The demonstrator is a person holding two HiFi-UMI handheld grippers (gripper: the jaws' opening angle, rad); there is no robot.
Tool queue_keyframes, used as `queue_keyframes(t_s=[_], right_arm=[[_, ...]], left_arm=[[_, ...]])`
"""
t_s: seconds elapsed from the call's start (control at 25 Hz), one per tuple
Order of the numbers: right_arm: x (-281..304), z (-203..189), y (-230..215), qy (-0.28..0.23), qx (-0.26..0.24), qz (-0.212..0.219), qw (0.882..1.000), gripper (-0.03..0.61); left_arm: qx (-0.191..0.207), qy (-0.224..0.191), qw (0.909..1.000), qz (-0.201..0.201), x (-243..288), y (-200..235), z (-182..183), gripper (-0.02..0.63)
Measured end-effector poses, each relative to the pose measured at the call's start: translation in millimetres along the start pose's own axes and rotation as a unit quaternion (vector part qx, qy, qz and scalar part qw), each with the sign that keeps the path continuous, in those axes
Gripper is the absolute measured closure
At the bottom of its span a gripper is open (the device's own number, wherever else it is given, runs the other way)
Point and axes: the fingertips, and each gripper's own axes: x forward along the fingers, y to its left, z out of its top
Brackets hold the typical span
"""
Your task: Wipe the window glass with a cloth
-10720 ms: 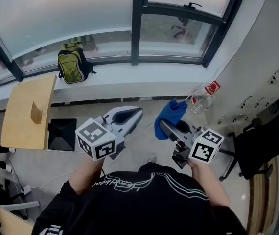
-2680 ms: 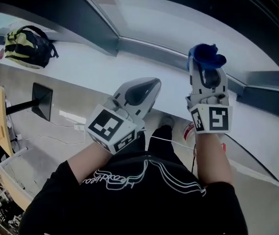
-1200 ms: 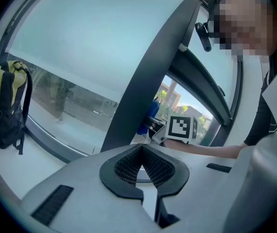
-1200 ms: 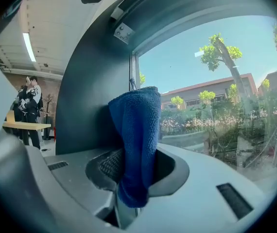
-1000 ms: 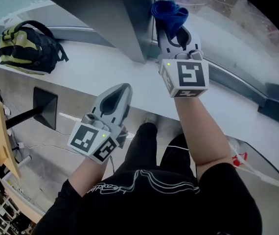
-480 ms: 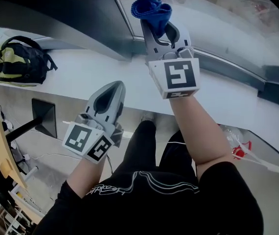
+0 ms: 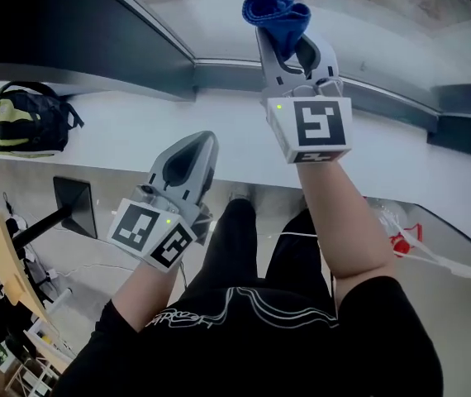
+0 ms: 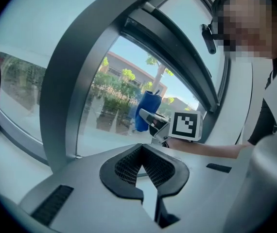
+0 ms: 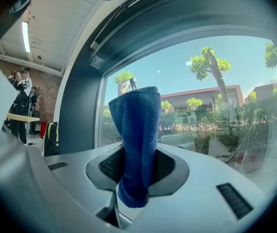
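Obs.: right gripper (image 7: 280, 28) is up at the window glass (image 7: 368, 23), its jaws pinched on the blue cloth (image 7: 273, 8). The right gripper view shows the cloth (image 9: 137, 140) standing up from between the pads, with the folded end toward the pane. Whether it presses on the glass I cannot tell; from the left gripper's side it looks right at it.

Change: a second ago the cloth sat just beside the dark frame upright (image 7: 95, 31). It has since slid to the person's right, away from the upright and onto open pane above the sill (image 7: 120, 131). The view has swung with it.

Reading: this looks like a wiping stroke in progress across the lower glass, early in the job, with most of the pane not yet reached.

Left gripper (image 7: 196, 147) remains low, over the sill, jaws together with nothing between them, taking no part.

Backpack (image 7: 16, 126) on the sill, well apart.
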Motion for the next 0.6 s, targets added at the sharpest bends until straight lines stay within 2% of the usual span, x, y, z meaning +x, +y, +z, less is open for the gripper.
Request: queue_keyframes(t_s=[0.24, 0.6], right_arm=[[-44.5, -2.8, -66.2, 0.007, -0.02, -0.023, 1.0, 0.485], [-113.9, -24.3, -181.7, 0.016, -0.015, -0.072, 0.997, 0.485]], left_arm=[[0.003, 0.009, 0.9997, -0.022, 35.2, -59.0, -11.5, 0.609], [0.003, 0.034, 0.9979, -0.056, 100.4, -147.9, -46.2, 0.609]])
